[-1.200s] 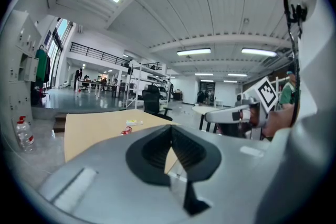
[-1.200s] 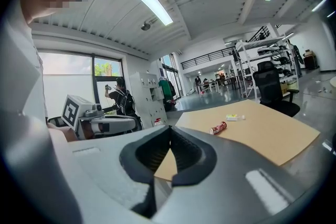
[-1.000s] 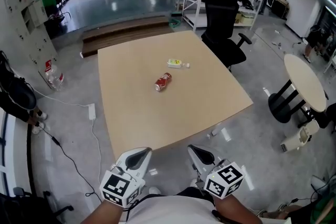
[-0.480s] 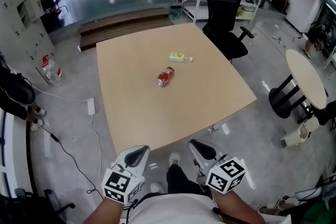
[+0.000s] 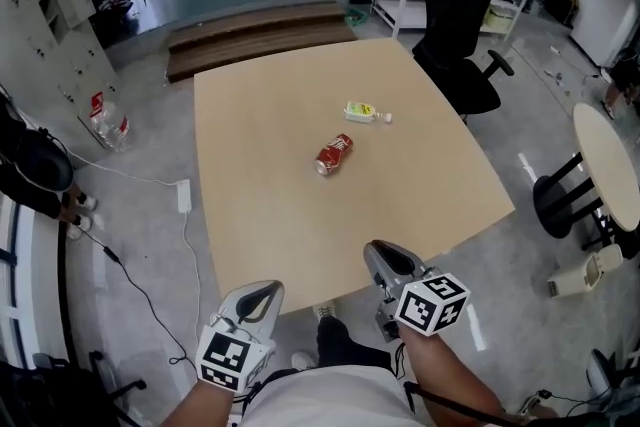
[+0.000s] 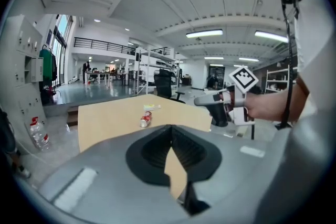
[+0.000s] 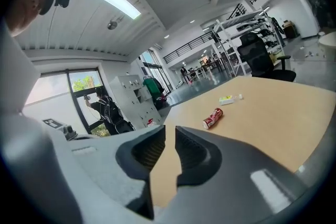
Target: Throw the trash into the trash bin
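Note:
A red can [image 5: 334,155] lies on its side near the middle of the tan table [image 5: 250,195], and it also shows as the red can [image 7: 213,118] and the red can [image 6: 145,120]. A small yellow-green bottle [image 5: 366,112] lies just beyond it. My right gripper [image 5: 385,253] reaches over the table's near edge, well short of the can. Its jaws have just been opening and stand a little apart with nothing between them [image 7: 170,132]. My left gripper [image 5: 264,293] hangs below the near edge, off the table, its jaw tips together and empty [image 6: 170,127].
A black office chair [image 5: 460,25] stands at the table's far right corner. A round white table [image 5: 612,165] is further right. On the floor at the left lie a plastic bottle [image 5: 108,120], a power strip [image 5: 184,195] and a cable. A low wooden platform [image 5: 260,27] lies behind the table.
The table and the trash have come closer in view. My right gripper has moved forward, from off the table to over its near edge. The left gripper has shifted only slightly.

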The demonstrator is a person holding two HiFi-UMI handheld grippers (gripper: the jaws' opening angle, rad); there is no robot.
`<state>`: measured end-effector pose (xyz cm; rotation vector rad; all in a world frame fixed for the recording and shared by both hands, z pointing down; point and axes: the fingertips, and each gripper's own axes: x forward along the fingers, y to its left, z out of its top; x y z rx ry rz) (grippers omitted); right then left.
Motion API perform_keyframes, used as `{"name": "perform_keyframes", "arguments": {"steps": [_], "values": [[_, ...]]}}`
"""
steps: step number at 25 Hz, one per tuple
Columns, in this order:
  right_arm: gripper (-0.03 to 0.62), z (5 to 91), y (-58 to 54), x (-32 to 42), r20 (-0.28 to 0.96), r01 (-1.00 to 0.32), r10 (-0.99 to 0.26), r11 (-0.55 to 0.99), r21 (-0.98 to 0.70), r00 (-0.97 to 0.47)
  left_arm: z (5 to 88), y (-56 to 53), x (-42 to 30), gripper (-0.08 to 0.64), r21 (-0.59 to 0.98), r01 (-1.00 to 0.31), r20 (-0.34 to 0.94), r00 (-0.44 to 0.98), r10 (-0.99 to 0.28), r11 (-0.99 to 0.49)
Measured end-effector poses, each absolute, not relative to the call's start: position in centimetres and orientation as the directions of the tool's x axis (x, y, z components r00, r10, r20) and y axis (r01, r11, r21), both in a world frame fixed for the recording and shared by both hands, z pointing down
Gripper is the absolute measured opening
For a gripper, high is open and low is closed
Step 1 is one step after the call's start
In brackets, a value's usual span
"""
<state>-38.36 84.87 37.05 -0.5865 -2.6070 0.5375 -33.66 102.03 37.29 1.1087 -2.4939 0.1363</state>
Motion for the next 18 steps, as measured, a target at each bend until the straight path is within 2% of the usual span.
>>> {"name": "perform_keyframes", "arguments": {"steps": [9, 18], "values": [[0.089, 42.3, 83.5, -47.0, 0.338, 0.216, 0.481, 0.778, -0.59, -0.809, 40.0, 100.0, -39.3, 0.008, 0.079, -0.749, 0.486, -0.548, -0.681, 0.658], [0.094, 46.4, 82.8, -53.2, 0.416, 0.168, 0.497, 0.771, -0.614, -0.761, 41.8, 97.9, -43.5, 0.008, 0.074, -0.753, 0.544, -0.519, -0.659, 0.654]]}}
